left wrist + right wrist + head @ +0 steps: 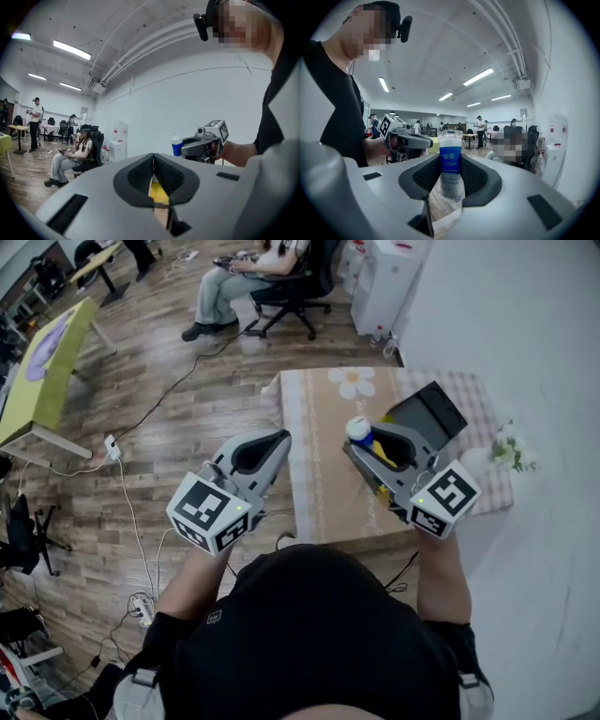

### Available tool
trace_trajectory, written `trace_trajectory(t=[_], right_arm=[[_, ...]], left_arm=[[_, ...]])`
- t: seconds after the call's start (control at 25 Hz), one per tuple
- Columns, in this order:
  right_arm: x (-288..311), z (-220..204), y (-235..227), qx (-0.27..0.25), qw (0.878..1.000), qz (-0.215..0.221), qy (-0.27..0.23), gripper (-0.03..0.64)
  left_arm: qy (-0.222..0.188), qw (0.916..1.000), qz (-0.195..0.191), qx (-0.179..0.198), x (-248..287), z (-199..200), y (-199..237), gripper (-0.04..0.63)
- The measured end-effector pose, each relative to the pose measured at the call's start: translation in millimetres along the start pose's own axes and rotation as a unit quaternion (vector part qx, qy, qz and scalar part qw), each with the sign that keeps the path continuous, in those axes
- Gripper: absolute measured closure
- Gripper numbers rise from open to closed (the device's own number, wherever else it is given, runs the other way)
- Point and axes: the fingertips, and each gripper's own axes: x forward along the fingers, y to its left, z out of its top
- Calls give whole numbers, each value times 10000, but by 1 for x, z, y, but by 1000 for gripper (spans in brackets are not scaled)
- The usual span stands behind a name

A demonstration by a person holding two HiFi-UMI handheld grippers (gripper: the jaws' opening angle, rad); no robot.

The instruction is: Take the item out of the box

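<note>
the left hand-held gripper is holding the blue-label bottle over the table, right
Not the left. The right hand-held gripper holds the blue-label bottle over the table, as the right gripper view shows. The left hand-held gripper has its jaws together with nothing between them.

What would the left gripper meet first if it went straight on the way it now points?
The way looks free nearby. The left gripper aims between the water dispenser and the right gripper with its bottle; beyond is probably the white wall, though depth is unclear.
</note>
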Motion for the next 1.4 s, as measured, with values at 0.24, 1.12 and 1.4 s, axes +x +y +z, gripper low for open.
trace_trajectory(t=[0.24, 1.12, 1.4], right_arm=[[-30, 27, 19, 267, 9970, 188, -697, 479], [-64, 28, 28, 462, 9783, -48, -2021, 482], [-48, 5, 9, 457, 9843, -762, -1526, 483]], left_arm=[[-64, 10000, -33, -19, -2, 4, -4, 581], [-242, 9997, 69, -41, -4, 5, -11, 581], [-131, 9996, 216, -90, 6, -10, -7, 581]])
